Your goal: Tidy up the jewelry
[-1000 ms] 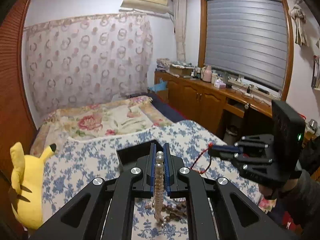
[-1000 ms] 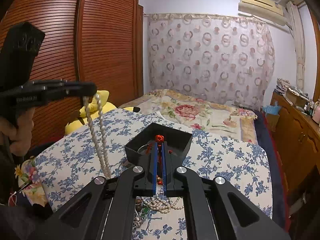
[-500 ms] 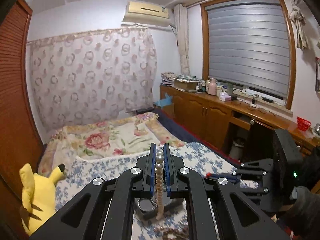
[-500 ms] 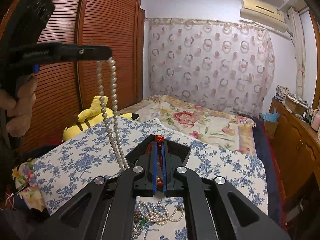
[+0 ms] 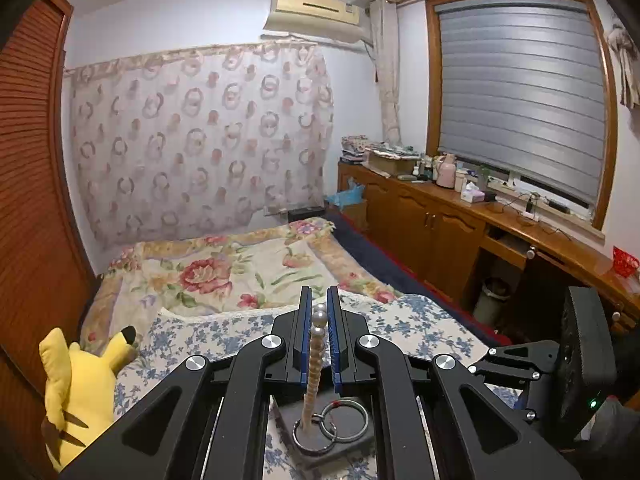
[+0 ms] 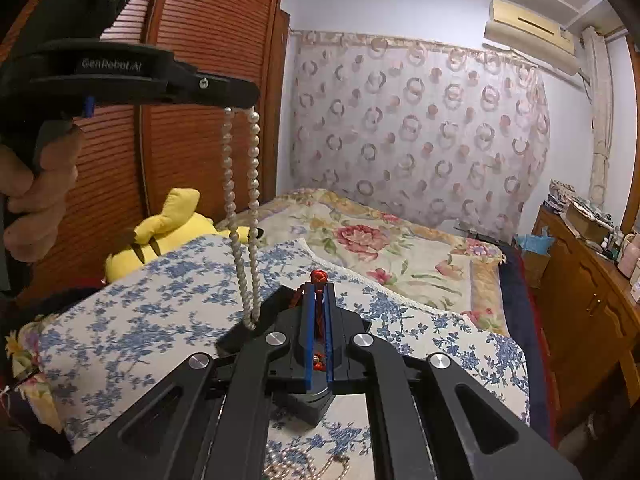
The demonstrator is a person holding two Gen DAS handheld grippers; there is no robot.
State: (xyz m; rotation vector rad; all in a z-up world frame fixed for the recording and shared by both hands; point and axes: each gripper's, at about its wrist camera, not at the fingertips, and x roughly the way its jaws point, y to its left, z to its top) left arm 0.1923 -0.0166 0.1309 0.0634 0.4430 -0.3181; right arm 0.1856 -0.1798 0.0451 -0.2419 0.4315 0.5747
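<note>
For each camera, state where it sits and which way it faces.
Left wrist: on the left gripper, looking along its shut fingers across the bed toward the window; pearl necklace clamped; right gripper at the right edge.
Right wrist: on the right gripper, facing the curtain and wardrobe; red bead string clamped; left gripper and hand at left.
Shared: bed, curtain, yellow plush toy, pearl necklace.

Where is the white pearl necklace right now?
The white pearl necklace hangs doubled from the shut left tongs at upper left of the right wrist view, its lower end over the black tray.
</note>
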